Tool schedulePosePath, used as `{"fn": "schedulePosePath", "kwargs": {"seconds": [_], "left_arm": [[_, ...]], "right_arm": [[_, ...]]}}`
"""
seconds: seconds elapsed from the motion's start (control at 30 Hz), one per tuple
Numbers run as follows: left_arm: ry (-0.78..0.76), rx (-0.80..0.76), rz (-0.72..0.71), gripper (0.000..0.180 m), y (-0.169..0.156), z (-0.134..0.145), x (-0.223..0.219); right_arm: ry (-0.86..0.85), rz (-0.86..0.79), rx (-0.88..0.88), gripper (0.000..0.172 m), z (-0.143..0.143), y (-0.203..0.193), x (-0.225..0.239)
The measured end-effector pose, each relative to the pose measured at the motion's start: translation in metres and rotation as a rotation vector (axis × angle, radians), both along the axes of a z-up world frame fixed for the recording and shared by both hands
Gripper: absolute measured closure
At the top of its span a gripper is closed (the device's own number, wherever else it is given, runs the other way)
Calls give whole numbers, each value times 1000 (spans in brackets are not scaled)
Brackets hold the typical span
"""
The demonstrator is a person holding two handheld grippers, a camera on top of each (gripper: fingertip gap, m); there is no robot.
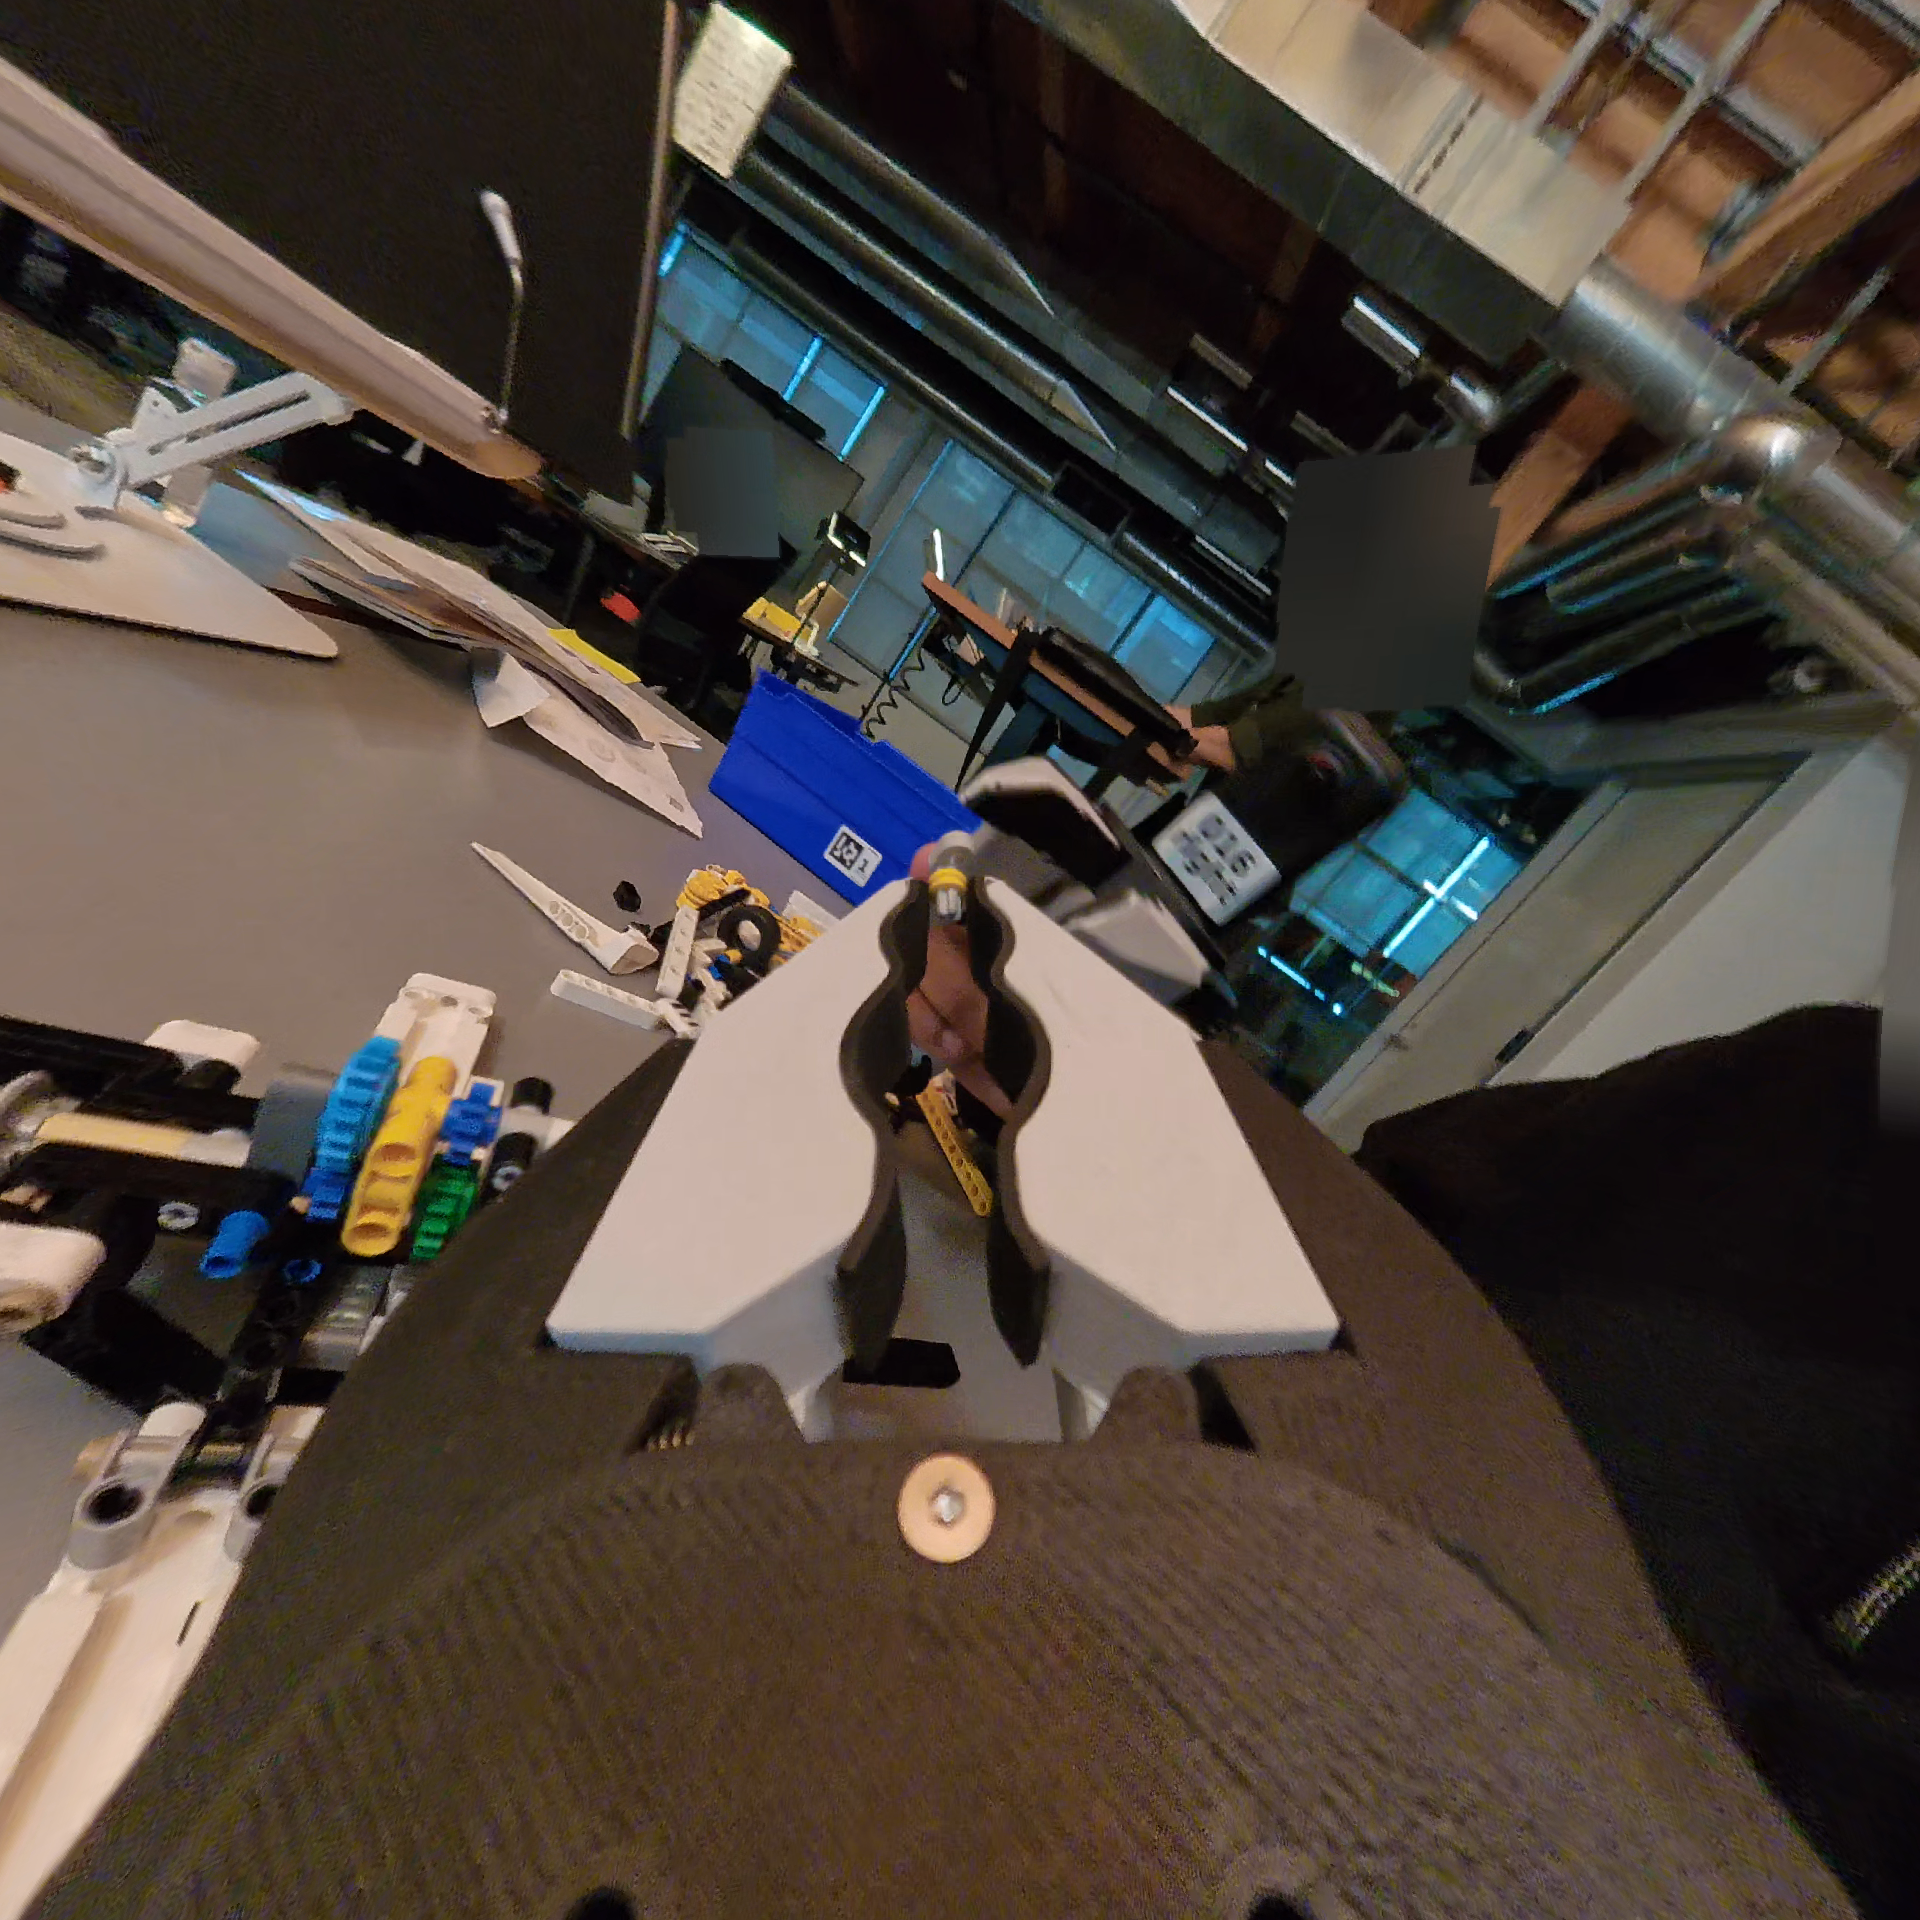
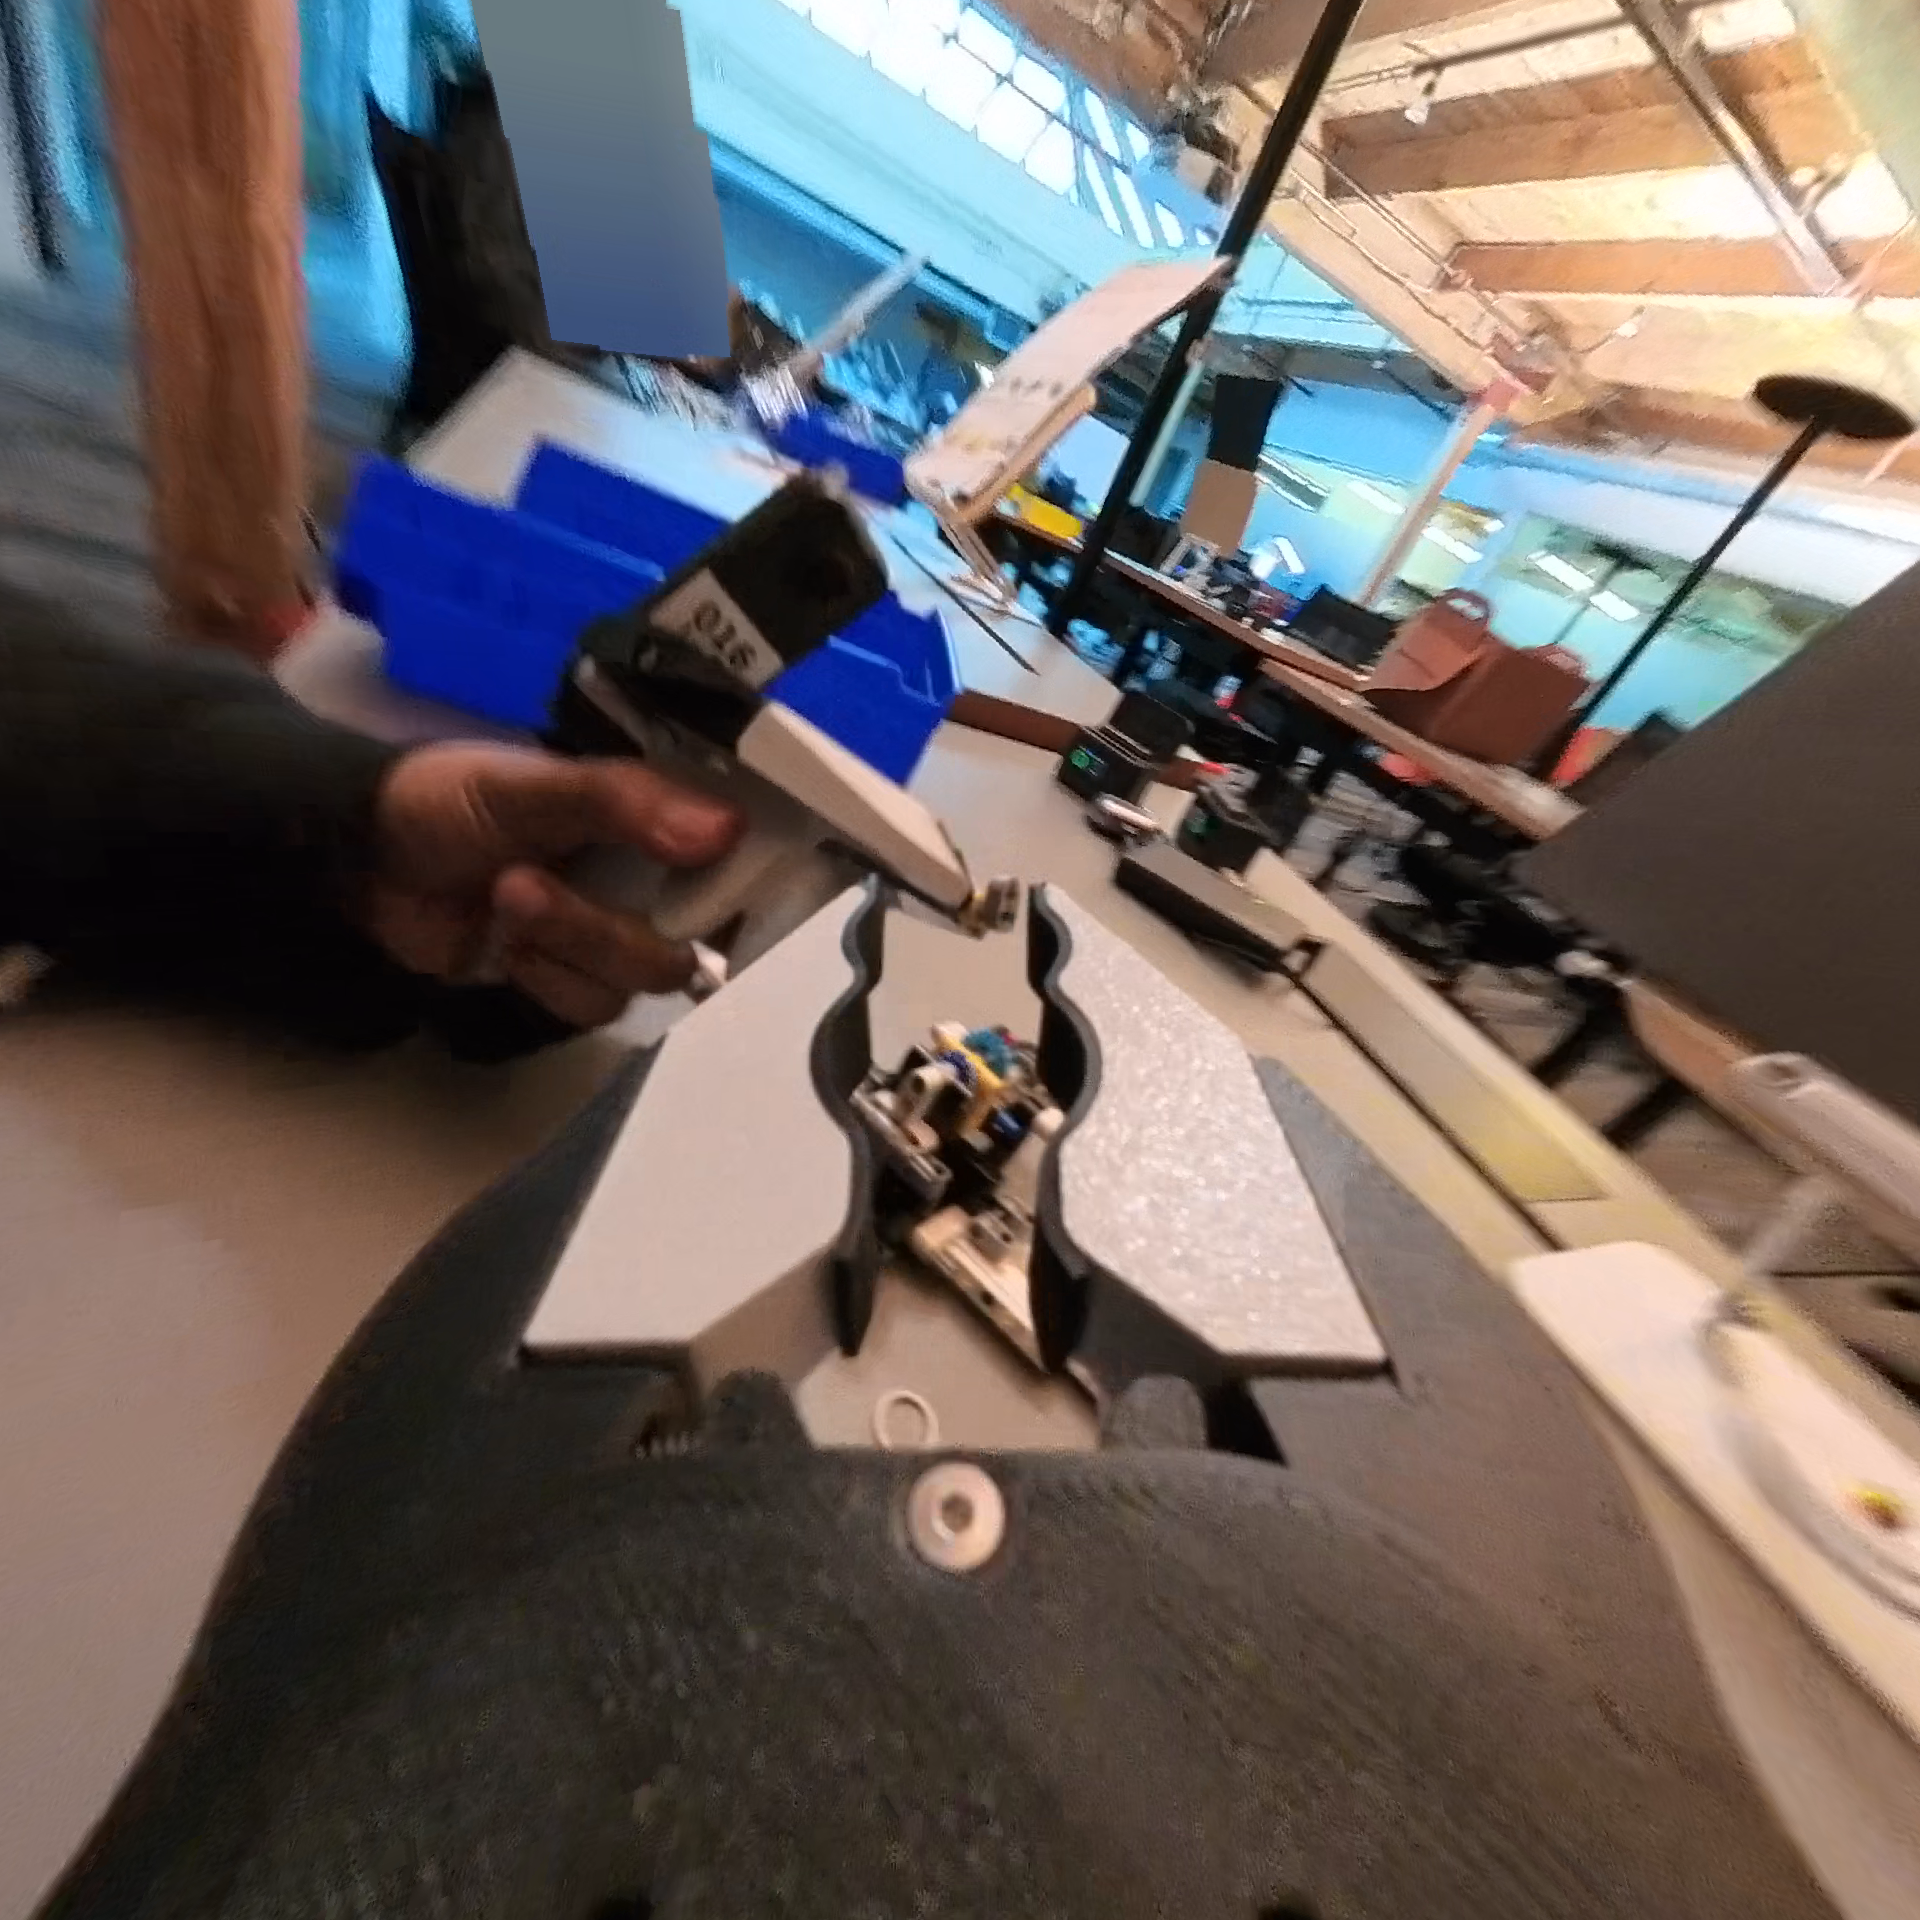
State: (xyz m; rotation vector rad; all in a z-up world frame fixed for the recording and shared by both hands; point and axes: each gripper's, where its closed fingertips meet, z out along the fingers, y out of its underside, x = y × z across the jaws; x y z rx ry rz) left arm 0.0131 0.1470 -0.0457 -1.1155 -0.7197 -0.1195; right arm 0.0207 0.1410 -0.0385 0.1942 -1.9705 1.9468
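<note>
Two hand-held grippers meet above the grey worktop (image 1: pixel 260 790) — the left hand-held gripper (image 1: pixel 948 899) pinches a small yellow-and-grey peg (image 1: pixel 948 883) at its tips, while the right hand-held gripper (image 2: pixel 951 909) stands spread around that peg's far end, pads apart from it. Loose toy parts (image 1: pixel 405 1153) lie below.

Open workshop or lab hall, industrial bldg. Bare wood ceiling beams (image 2: pixel 1558 260) w/ metal air ducts (image 1: pixel 1714 416) overhead, big window wall (image 1: pixel 1039 561) at back. Several work desks (image 2: pixel 1299 644), blue parts bins (image 2: pixel 623 582), small plastic building pieces (image 1: pixel 395 1153) on grey desk (image 1: pixel 208 810).
</note>
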Motion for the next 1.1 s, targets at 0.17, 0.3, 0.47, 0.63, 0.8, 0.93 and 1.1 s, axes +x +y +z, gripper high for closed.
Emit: {"fn": "schedulePosePath", "kwargs": {"seconds": [0.17,0.3,0.47,0.63,0.8,0.93,1.1], "left_arm": [[68,-38,-50,177,10,4,12],[162,-136,10,177,12,5,14],[267,-252,75,177,17,4,18],[280,-239,69,177,16,7,20],[302,-223,95,177,15,11,21],[334,-273,116,171,19,8,22],[377,-313,144,176,19,9,23]], "right_arm": [[-302,154,-87,142,9,11,-4],[-407,225,-88,147,6,10,1],[-465,283,-82,153,4,8,8],[-438,289,-85,165,6,7,11],[-492,314,-113,165,9,8,12],[-533,320,-119,166,9,7,11],[-547,345,-113,166,9,5,15]]}}
